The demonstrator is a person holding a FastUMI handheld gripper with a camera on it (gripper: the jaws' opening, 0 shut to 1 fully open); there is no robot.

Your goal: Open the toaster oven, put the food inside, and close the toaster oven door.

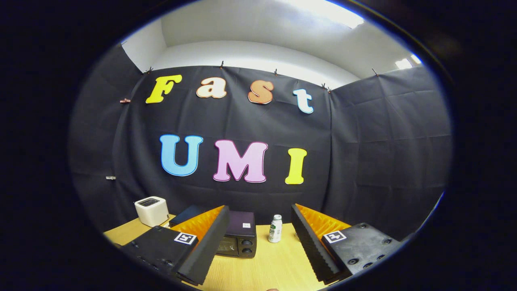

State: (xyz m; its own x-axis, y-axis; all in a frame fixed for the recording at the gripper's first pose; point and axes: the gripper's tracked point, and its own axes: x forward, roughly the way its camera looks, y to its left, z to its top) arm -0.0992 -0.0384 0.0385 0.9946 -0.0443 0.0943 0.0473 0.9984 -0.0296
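The hand-held gripper point(258, 250) is spread wide with nothing in it, above the desk point(262, 266), and the toaster oven point(239, 238) sits just ahead with its door shut, whether food is inside I cannot tell.

- Rides on the gripper point(258, 246), looking forward along both fingers, spread wide apart with nothing between.
- Held above the near part of the counter point(262, 266), facing the booth wall, tilted up enough to take in the ceiling.
- Stands back from the toaster oven point(239, 238), which sits ahead, partly behind one finger.
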